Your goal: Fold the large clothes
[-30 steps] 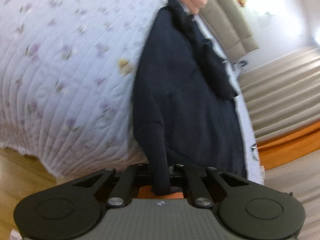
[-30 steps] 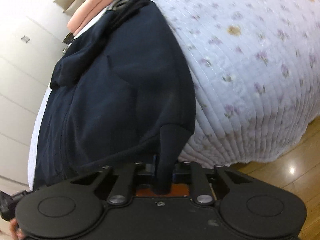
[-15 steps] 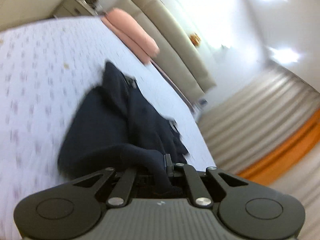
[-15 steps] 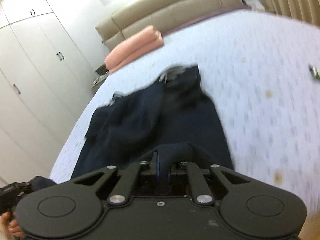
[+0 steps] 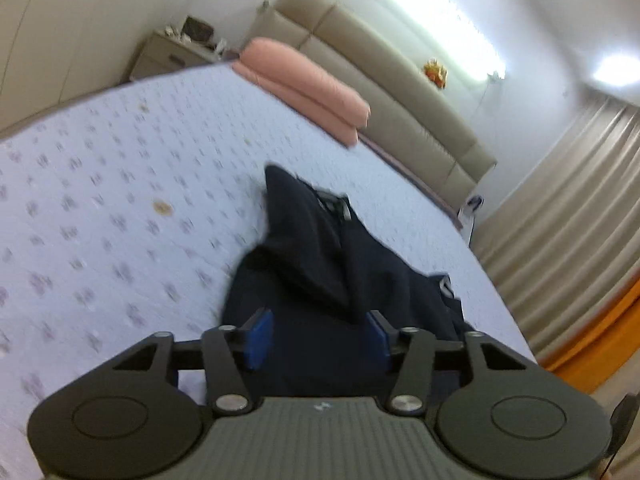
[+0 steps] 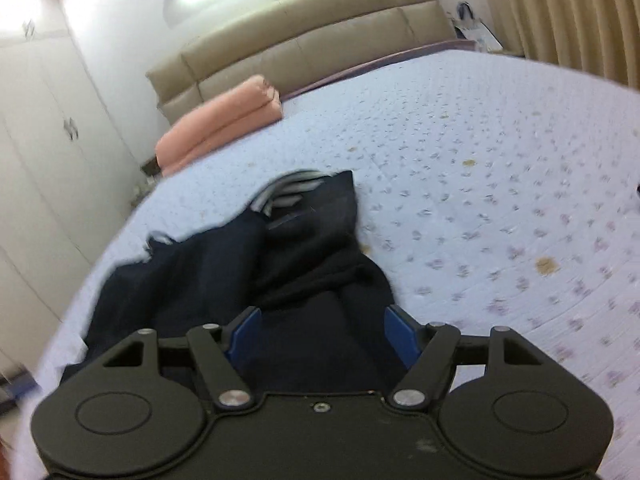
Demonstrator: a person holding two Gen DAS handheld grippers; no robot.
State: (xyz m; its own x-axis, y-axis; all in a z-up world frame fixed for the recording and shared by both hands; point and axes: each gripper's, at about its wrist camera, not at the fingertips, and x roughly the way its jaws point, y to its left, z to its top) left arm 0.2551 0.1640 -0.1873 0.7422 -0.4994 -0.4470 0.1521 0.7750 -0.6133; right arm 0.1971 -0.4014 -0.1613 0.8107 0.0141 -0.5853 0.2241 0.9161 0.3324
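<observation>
Lying bunched on the near part of the bed (image 5: 120,184), one dark navy garment (image 5: 320,264), its lower portion doubled up over the rest, its far tip pointing toward the headboard (image 5: 400,92). Bed cover: pale quilted fabric with small floral print, broad bare stretches to either side of the garment and beyond it, one rounded edge falling away toward the wardrobe doors (image 6: 52,128). Left gripper (image 5: 318,334): fingers spread wide, blue pads (image 5: 260,334) showing, nothing held, poised over the garment's near edge. Right gripper (image 6: 322,334): fingers likewise parted wide, blue pads (image 6: 402,334) exposed, empty, above the same dark cloth. Whether either gripper touched the fabric could not be told. One folded pink blanket (image 5: 308,88) lay at the head of the bed, well apart from the garment. Beige padded headboard stood behind it. Pleated curtains (image 5: 560,216) hung along the far side. A bedside cabinet (image 5: 168,54) with small blurred items on top stood in the corner.
</observation>
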